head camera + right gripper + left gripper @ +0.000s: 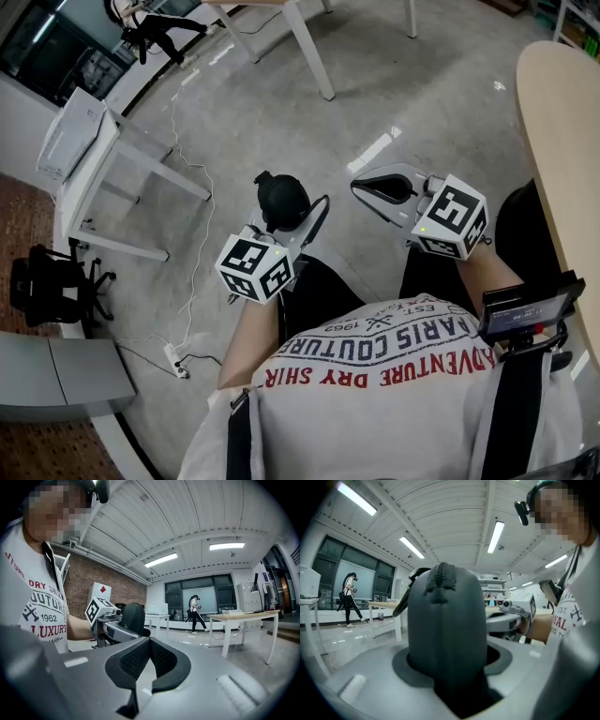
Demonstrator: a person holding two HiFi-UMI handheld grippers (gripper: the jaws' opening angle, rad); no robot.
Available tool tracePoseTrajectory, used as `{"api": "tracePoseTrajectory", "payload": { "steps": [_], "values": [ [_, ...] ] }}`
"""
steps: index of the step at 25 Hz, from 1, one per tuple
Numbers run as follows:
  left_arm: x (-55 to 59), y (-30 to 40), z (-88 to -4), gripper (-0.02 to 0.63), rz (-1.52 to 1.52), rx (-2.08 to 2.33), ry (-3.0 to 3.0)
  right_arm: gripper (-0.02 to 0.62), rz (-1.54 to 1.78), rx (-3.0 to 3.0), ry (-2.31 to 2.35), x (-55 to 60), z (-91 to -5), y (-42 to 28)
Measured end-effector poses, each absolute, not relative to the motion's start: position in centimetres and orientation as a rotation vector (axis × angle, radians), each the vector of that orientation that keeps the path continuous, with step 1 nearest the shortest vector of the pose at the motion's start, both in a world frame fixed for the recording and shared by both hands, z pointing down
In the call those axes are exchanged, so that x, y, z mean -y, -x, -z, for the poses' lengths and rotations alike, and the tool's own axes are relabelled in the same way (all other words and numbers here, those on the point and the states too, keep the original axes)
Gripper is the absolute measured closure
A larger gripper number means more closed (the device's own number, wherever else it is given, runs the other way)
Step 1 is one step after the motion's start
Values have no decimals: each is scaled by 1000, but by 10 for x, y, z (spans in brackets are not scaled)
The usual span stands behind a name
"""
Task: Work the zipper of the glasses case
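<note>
1x glasses case (281, 197); 2x hand-held grippers (292, 225) (382, 189).

The head camera looks steeply down past the wearer's shirt (394, 366) onto the floor (281, 122), with the left gripper (286, 220) and right gripper (380, 187) close beneath. The 2 gripper cameras ride low behind their jaws, facing roughly level toward each other. Both seem to catch the same distant walker (196, 613).

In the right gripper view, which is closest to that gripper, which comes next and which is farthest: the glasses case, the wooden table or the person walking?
1. Glasses case: left of the middle, close by.
2. Table: on the right, farther out on the floor.
3. Walking person: behind the table, by the dark windows.
</note>
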State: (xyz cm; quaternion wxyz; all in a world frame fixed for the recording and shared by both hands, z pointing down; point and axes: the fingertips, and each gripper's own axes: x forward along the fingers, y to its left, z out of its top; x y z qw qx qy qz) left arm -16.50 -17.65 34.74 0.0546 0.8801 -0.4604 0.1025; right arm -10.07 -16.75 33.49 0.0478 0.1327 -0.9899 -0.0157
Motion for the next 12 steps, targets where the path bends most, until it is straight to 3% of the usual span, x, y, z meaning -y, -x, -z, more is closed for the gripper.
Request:
{"api": "tracePoseTrajectory", "payload": {
  "steps": [12],
  "values": [
    [176, 162, -352, 357, -307, 1378, -2674, 595, 40, 3010, -390, 166, -341, 103]
  ]
}}
